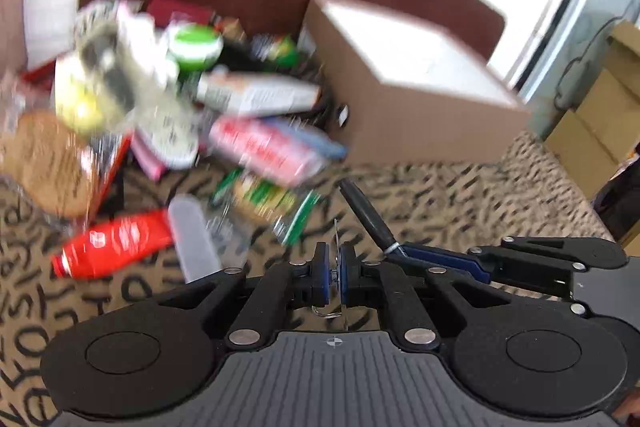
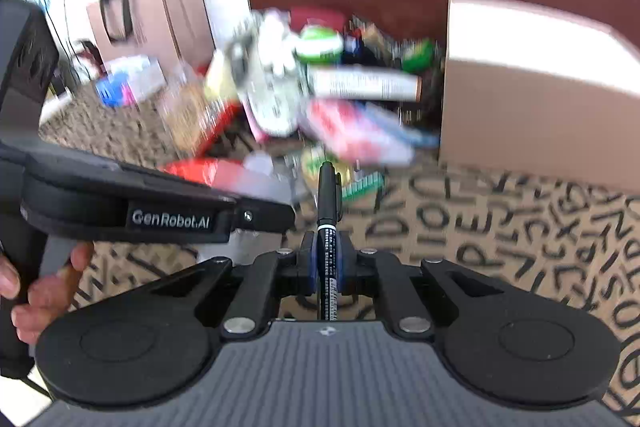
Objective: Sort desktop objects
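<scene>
The right gripper's fingers are clamped on a black marker pen, its barrel running straight up the centre of the right wrist view, capped tip toward the top, printed end back between the pads. The left gripper's fingers are pressed nearly together on something thin: a sliver of clear sheet and a wire loop show at lower centre of its frame, too small to name. That gripper's body fills the left edge of the right view, with a hand on its grip at lower left.

The cardboard box stands at upper right in both views, just beside the blurred heap of packets and tubes at centre. A red tube lies at lower left of the left view on the lettered table covering.

The step appears to be carrying the pen to the box. To do it well, keep the pads tight and the barrel level, swing toward the upper right clear of the other gripper, bring the tip past the box's near wall, and only then part the fingers
</scene>
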